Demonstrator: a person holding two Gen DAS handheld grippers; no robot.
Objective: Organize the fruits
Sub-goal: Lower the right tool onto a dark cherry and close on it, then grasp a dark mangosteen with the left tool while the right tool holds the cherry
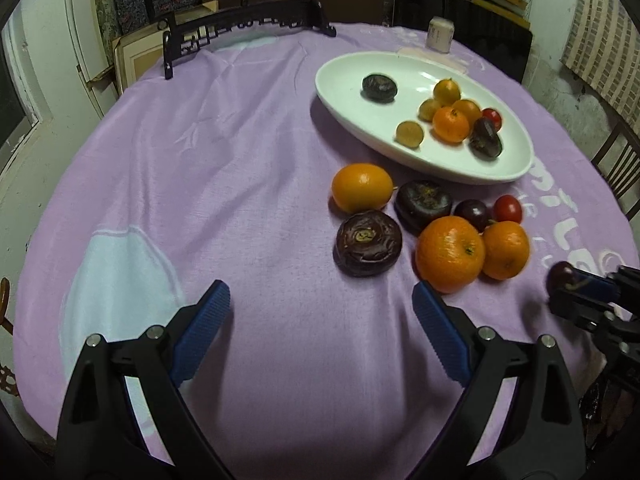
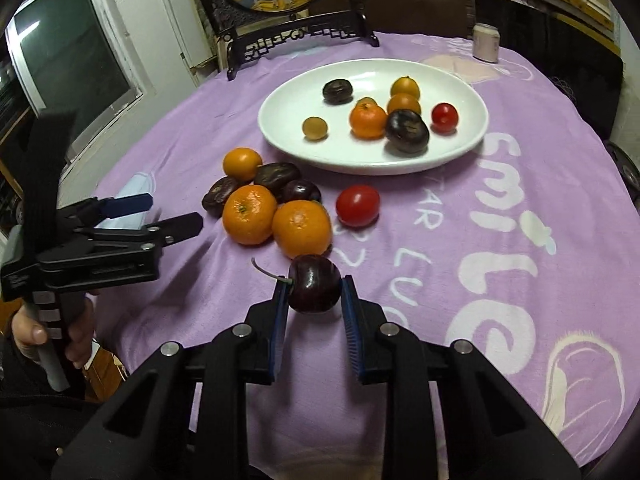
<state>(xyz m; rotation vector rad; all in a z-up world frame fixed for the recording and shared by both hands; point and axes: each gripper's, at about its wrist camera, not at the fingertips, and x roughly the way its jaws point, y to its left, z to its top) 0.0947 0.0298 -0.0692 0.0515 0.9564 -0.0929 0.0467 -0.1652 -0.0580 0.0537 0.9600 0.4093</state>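
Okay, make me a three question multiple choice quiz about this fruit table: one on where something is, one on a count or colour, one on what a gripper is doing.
1. Where does the large white plate sit relative to the loose fruit pile on the purple cloth?
A. Beyond the pile, further from the grippers
B. Nearer than the pile
C. Under the pile

2. How many red cherry tomatoes lie on the plate?
A. None
B. One
C. Three

3. What is the right gripper doing?
A. Standing open over bare cloth
B. Shut on an orange
C. Shut on a dark cherry

Answers: 1 A, since the plate lies past the pile toward the table's far side. 2 B, a single red cherry tomato rests near the plate's right rim. 3 C, the blue pads press both sides of the dark cherry, stem out to the left.
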